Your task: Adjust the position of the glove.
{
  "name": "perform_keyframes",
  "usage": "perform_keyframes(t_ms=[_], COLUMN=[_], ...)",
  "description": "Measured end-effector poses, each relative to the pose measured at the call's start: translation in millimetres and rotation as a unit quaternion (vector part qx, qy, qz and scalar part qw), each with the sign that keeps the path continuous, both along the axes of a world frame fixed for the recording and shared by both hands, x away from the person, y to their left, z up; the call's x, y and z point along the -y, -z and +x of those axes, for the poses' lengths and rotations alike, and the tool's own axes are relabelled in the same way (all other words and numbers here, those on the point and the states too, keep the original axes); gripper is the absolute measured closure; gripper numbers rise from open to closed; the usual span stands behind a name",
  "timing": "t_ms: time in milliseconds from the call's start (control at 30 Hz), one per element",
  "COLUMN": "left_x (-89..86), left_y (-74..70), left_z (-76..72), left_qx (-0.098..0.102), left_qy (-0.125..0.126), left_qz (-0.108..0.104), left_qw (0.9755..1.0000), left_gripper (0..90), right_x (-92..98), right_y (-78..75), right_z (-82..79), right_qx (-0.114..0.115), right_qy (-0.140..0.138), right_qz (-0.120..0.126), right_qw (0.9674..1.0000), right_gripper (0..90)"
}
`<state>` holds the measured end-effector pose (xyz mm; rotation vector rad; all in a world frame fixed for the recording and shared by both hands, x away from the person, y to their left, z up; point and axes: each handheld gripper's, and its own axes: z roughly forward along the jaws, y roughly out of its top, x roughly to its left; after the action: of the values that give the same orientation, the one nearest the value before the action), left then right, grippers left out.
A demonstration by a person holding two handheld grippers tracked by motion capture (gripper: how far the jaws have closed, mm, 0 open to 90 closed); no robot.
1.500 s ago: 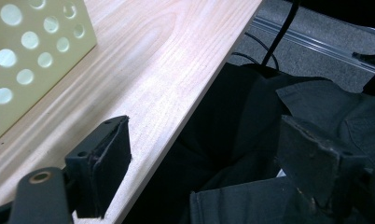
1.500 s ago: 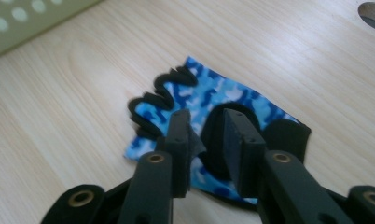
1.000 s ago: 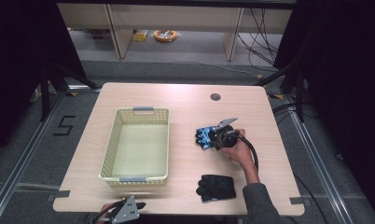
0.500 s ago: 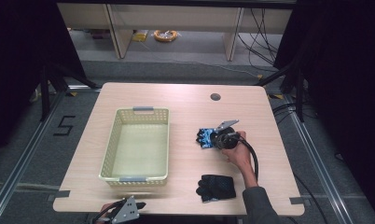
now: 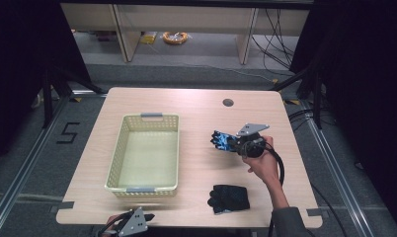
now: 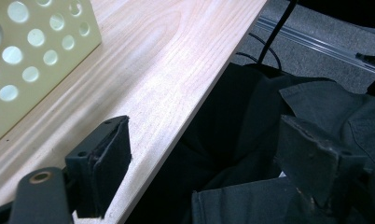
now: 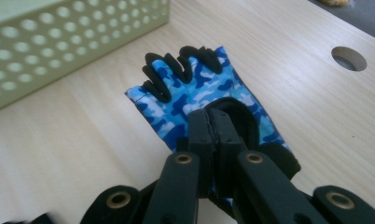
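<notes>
Little has shifted over the last second: the right gripper (image 5: 221,141) has crept slightly rightward on the bench (image 5: 196,106) with the blue camouflage glove (image 7: 209,93), and everything else lies as before. At the near left edge the left gripper (image 5: 137,218) idles off the bench, jaws released and parted over dark cloth. Beside it the yellow basket (image 5: 143,187) stands empty, seemingly the place meant for the gloves. Right of the basket, the right gripper's jaws are clenched on the glove's cuff, apparently so it can be lifted. Nearer the person, the black glove (image 5: 229,198) lies untouched
</notes>
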<state>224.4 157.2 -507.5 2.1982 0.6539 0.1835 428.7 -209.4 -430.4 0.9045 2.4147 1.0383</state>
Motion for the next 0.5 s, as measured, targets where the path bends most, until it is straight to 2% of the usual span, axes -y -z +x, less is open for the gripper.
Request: perform_keyframes(t_ms=[33, 67, 133, 167, 200, 233, 300, 333, 367, 433, 500], left_x=[0.0, -0.7, -1.0, -0.9, -0.9, -0.8, -1.0, -1.0, 0.3, 0.4, -0.3], left_y=[0.0, -0.4, -0.5, -0.7, -0.7, -0.7, -0.6, -0.6, -0.1, -0.2, -1.0], left_z=[0.2, 0.8, 1.0, 0.8, 0.8, 0.9, 0.8, 0.8, -0.3, 0.0, 1.0], left_qx=[0.000, 0.001, 0.002, 0.000, 0.000, 0.000, 0.001, 0.001, -0.001, -0.002, 0.004], left_qy=[0.001, 0.004, 0.004, 0.004, 0.004, 0.002, 0.003, 0.003, -0.002, 0.002, 0.000], left_qz=[0.001, 0.007, 0.010, 0.008, 0.008, 0.006, 0.009, 0.009, -0.001, -0.002, 0.005], left_qw=[1.0000, 1.0000, 0.9999, 1.0000, 1.0000, 1.0000, 1.0000, 1.0000, 1.0000, 1.0000, 1.0000], left_gripper=[17.8, 17.8, 17.7, 17.7, 17.6, 17.6, 17.6, 17.6, 17.6, 17.6, 17.6], right_x=[0.8, 0.6, 1.6, 1.7, 1.7, 4.3, 6.4, 6.4, 8.1, 9.3, 13.5], right_y=[-1.5, -2.9, -4.8, -5.9, -5.9, -5.5, -5.1, -5.1, -3.3, -2.9, 0.2], right_z=[-6.9, -16.2, -31.8, -49.9, -49.9, -62.2, -74.1, -74.1, -86.8, -90.5, -103.8], right_qx=[0.009, 0.002, 0.007, -0.004, -0.004, 0.011, 0.011, 0.011, 0.008, 0.006, 0.000], right_qy=[-0.005, 0.001, -0.009, -0.002, -0.002, -0.020, -0.020, -0.020, -0.020, -0.018, -0.014], right_qz=[0.005, 0.011, 0.016, 0.035, 0.035, 0.038, 0.041, 0.041, 0.042, 0.042, 0.048], right_qw=[0.9999, 0.9999, 0.9998, 0.9994, 0.9994, 0.9990, 0.9989, 0.9989, 0.9989, 0.9989, 0.9988], right_gripper=[89.6, 89.6, 89.5, 89.6, 89.6, 89.6, 89.6, 89.6, 89.6, 89.5, 89.6])
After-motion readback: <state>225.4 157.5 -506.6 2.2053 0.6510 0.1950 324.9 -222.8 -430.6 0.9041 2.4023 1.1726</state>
